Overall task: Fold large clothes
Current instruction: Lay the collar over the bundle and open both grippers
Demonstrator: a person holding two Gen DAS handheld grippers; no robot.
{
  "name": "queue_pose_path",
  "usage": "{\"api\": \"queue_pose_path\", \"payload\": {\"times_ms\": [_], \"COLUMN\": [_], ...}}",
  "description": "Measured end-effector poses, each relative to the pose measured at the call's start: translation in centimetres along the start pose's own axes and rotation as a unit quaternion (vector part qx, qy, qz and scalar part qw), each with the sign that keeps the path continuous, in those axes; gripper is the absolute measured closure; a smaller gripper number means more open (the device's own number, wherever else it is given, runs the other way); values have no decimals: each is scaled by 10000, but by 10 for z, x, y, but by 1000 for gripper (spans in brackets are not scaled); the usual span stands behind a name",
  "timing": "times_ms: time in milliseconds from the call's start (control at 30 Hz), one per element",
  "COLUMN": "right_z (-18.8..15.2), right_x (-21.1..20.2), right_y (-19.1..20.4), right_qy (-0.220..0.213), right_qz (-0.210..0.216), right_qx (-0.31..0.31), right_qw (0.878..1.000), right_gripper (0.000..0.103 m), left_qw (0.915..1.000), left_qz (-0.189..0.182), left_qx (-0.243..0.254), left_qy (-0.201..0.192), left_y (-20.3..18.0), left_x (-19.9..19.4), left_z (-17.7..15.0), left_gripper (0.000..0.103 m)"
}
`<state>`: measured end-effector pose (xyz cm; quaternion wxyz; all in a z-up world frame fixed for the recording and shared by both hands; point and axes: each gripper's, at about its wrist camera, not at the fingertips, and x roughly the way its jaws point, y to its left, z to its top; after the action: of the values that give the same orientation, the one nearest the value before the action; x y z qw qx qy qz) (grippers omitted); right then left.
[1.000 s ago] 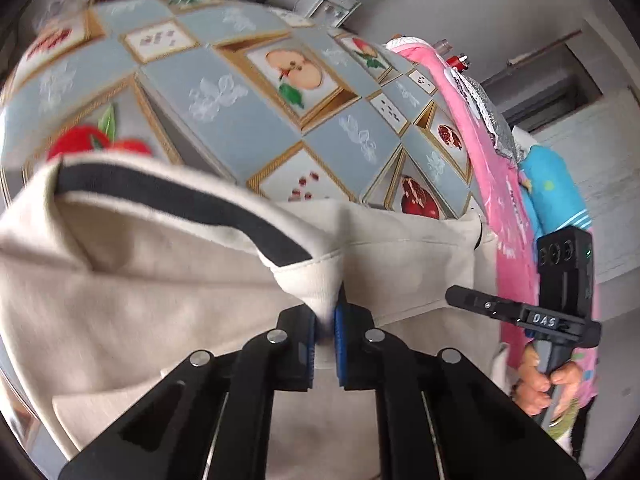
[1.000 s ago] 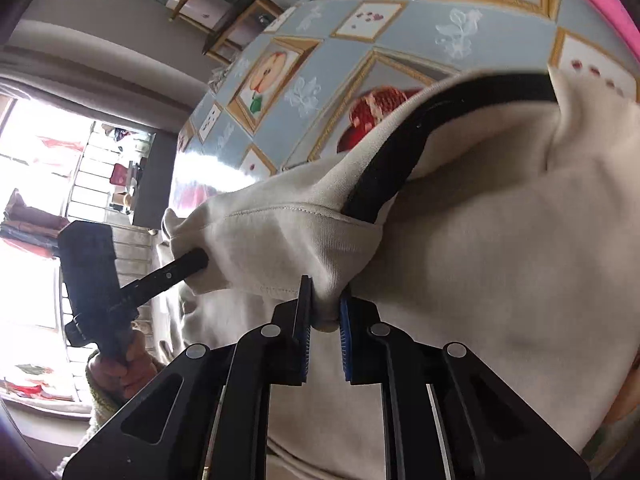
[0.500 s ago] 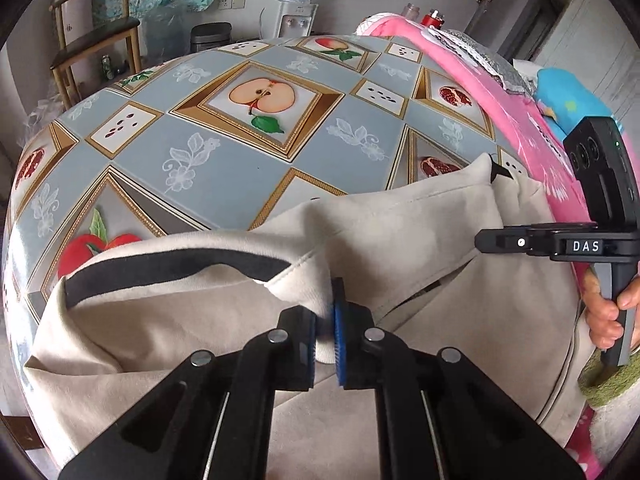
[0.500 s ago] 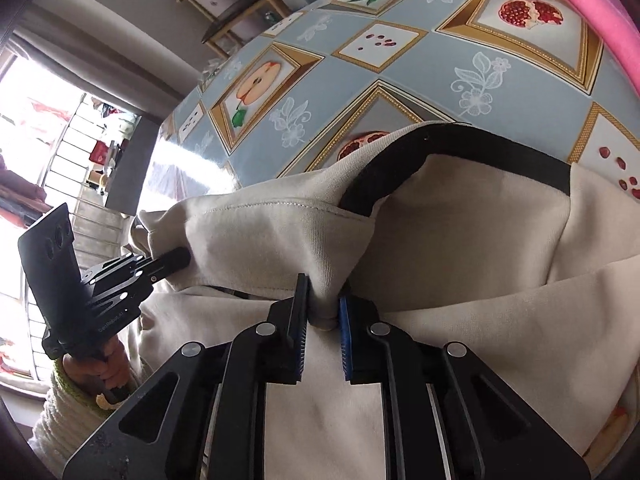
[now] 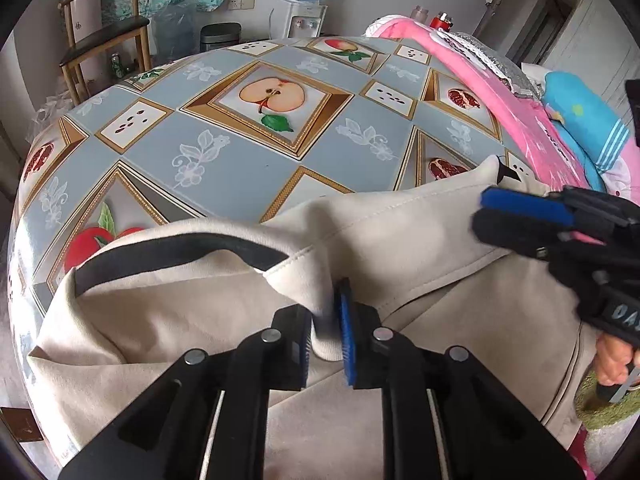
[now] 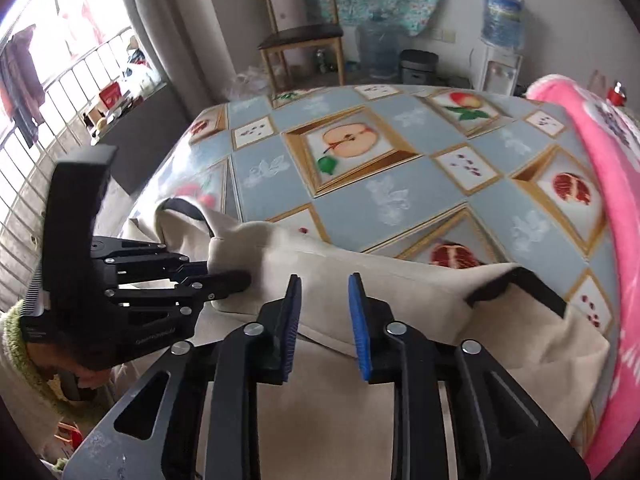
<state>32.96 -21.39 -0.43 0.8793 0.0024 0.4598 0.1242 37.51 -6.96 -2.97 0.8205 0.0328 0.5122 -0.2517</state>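
A large beige garment (image 5: 168,304) with a black trim band (image 5: 172,254) lies over the near edge of the table; it also shows in the right wrist view (image 6: 360,280). My left gripper (image 5: 325,332) is shut on a fold of the beige garment near the black band, and shows from the side in the right wrist view (image 6: 236,274). My right gripper (image 6: 323,316) is open and empty just above the garment's folded edge. In the left wrist view the right gripper (image 5: 486,214) hovers over the garment's right corner.
The table carries a blue fruit-pattern cloth (image 5: 256,152). A pink blanket (image 5: 516,120) and a blue item (image 5: 584,120) lie along the right side. A wooden chair (image 6: 300,36), water bottles (image 6: 502,14) and a bin (image 6: 418,66) stand beyond the far edge.
The garment was lowered onto the table. My right gripper let go of the fabric and opened. My left gripper still grips its fold.
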Motion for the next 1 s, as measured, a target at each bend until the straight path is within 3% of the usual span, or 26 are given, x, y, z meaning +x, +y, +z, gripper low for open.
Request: {"api": "queue_pose_path", "payload": {"times_ms": [100, 200, 300, 400, 467, 533, 667, 733, 767, 833, 900, 1000], "right_z": [-7, -13, -18, -16, -17, -19, -28, -33, -34, -37, -37, -34], "right_x": [28, 22, 23, 23, 23, 22, 12, 6, 4, 1, 1, -3], "right_y": [2, -1, 5, 8, 7, 2, -23, -48, -61, -82, -85, -73], "right_qy": [307, 344, 370, 416, 435, 499, 512, 492, 490, 484, 466, 449], "right_qz": [-103, 28, -70, -140, -120, -153, -417, -406, -419, -170, -144, -464], "right_qx": [-70, -33, -255, -291, -315, -339, -270, 67, 268, 696, 837, 717], "right_qw": [9995, 9994, 9990, 9986, 9985, 9981, 9975, 9979, 9976, 9963, 9953, 9953], "right_gripper": [87, 87, 87, 87, 87, 87, 87, 87, 97, 102, 103, 99], "left_qw": [9998, 9970, 9952, 9979, 9994, 9998, 10000, 9999, 9999, 9998, 9998, 9998], "left_qz": [79, 222, 182, -73, -198, 95, -10, -45, -60, -91, -98, -109], "left_qx": [-164, -606, -595, -151, 74, 178, 43, 65, 55, -14, -62, -85], "left_qy": [-80, -436, -757, -626, -279, 82, -45, -82, -111, -157, -174, -174], "left_y": [11, 29, 25, 0, -12, -15, -9, -8, -8, -8, -8, -7], "left_x": [-11, -36, -53, -43, -23, 0, 6, 7, 7, 7, 7, 2], "left_z": [-2, -6, -2, 6, 9, 7, 3, 1, -1, -2, -2, -3], "left_gripper": [78, 78, 81, 81, 81, 81, 81, 81, 81, 81, 81, 81]}}
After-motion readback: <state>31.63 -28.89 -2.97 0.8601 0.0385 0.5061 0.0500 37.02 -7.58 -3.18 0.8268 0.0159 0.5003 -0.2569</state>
